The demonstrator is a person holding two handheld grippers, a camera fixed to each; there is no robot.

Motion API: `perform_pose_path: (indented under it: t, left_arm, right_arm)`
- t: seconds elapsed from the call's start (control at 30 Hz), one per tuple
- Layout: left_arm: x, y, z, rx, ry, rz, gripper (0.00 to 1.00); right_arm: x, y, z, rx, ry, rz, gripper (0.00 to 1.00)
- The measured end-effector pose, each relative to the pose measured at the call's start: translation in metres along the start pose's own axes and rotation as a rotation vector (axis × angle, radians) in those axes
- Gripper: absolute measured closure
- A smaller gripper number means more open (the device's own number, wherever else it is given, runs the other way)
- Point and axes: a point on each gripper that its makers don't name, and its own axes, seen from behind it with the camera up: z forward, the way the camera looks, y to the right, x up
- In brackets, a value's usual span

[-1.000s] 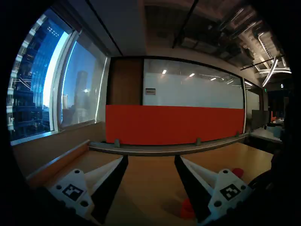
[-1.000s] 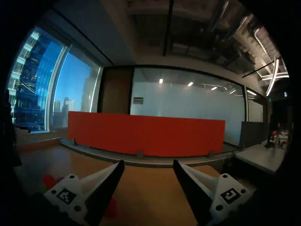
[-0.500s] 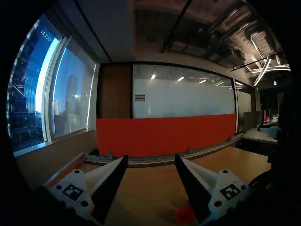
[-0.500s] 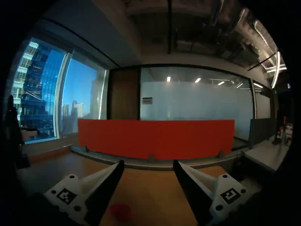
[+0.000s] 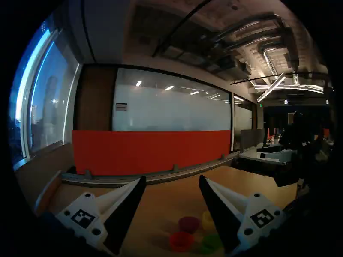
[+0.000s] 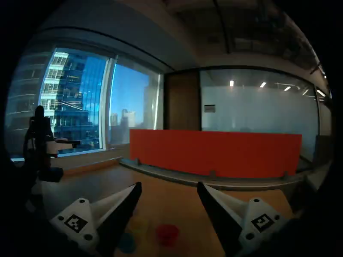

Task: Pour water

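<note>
hovering over the bench [image 5: 171,201], left claw [image 5: 171,188] and right claw [image 6: 169,190] are spread, empty; red cup [image 5: 181,241], maroon cup [image 5: 189,223] below; orange partition [image 5: 150,152] beyond.

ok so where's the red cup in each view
Left gripper view: the red cup sits at the bottom edge, low between the open fingers of the left gripper, just nearer than a darker red cup.
Right gripper view: the red cup is at bottom centre, between the open fingers of the right gripper; likely the same cup.
Shared landmark: the orange divider panel standing behind the cups.
</note>
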Motion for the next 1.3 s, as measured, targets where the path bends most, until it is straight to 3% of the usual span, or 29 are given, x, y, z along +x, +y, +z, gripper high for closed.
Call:
perform_pose_path:
  t: [0.2,0.3,0.7,0.9,1.3]
  left_arm:
    - [0.008,0.029,-0.005,-0.126,0.007,0.004,0.09]
    - [0.009,0.037,-0.007,-0.166,0.007,0.018,0.09]
    - [-0.018,0.056,-0.013,-0.280,-0.088,0.090,0.09]
    - [-0.033,0.068,-0.017,-0.341,-0.140,0.100,0.09]
    - [-0.061,0.083,-0.025,-0.408,-0.214,0.152,0.09]
  right_arm:
    - [0.011,-0.020,-0.003,0.112,0.019,0.001,0.00]
    - [0.013,-0.024,-0.005,0.149,0.025,-0.005,0.00]
    - [0.000,-0.051,-0.013,0.294,-0.060,-0.004,0.00]
    - [-0.011,-0.057,-0.018,0.335,-0.111,-0.030,0.00]
    - [-0.038,-0.074,-0.030,0.405,-0.204,-0.106,0.00]
